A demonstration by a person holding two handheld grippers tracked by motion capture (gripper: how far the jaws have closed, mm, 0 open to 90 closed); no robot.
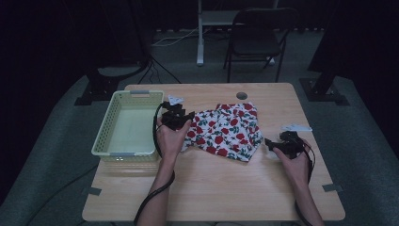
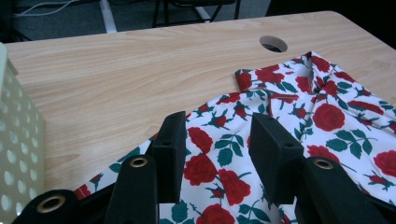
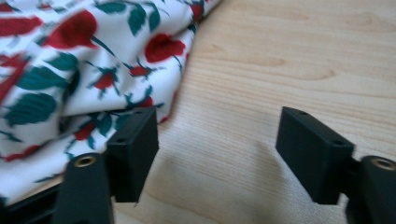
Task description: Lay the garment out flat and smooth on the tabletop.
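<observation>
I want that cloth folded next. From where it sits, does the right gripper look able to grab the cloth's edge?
Probably yes. The right gripper has its jaws open just beside the cloth, with bare table between them and nothing in the way.

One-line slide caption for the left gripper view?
Left gripper open above rose-print cloth on wooden table, beside perforated basket.

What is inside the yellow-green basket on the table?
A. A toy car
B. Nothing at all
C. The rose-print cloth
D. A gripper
B: in the high view the basket shows a bare floor, while the rose-print cloth lies spread on the wooden table to the right of it.
</observation>
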